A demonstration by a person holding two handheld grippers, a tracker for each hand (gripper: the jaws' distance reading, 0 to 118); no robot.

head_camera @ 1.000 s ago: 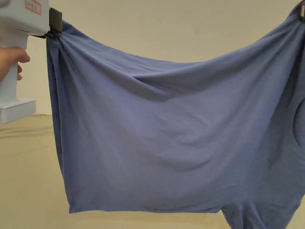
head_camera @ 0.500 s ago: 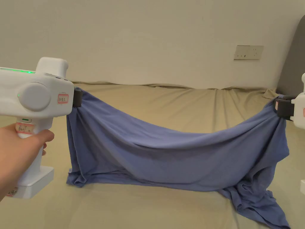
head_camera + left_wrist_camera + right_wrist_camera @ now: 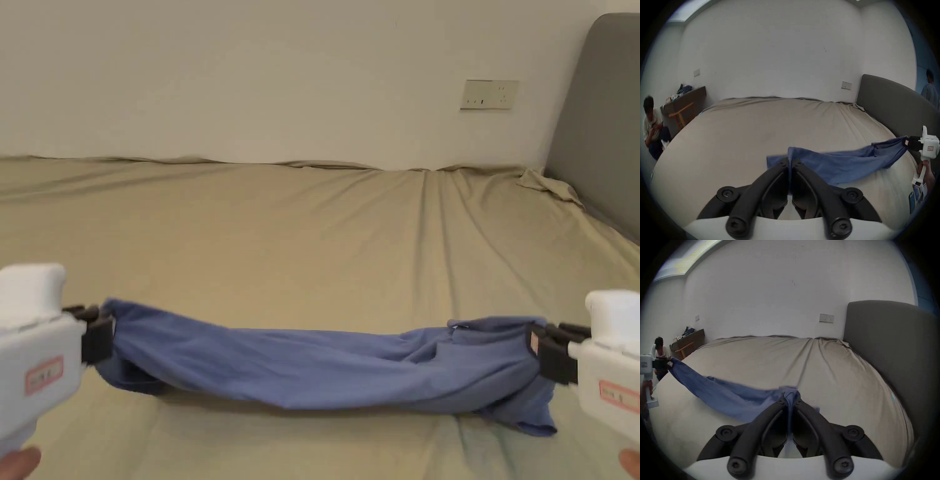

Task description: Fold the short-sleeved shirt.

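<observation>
The blue shirt (image 3: 325, 372) lies bunched in a long strip across the near part of the bed (image 3: 300, 231), stretched between both hands. The left gripper (image 3: 103, 331) is clamped on one end, the right gripper (image 3: 534, 350) on the other. The cloth looks rumpled rather than flat, so letting go now would likely set creases, and uneven pulling could skew the fold.

A bedroom: a wide bed (image 3: 312, 237) (tan sheet), grey padded headboard (image 3: 600, 125), wall socket (image 3: 489, 94).
</observation>
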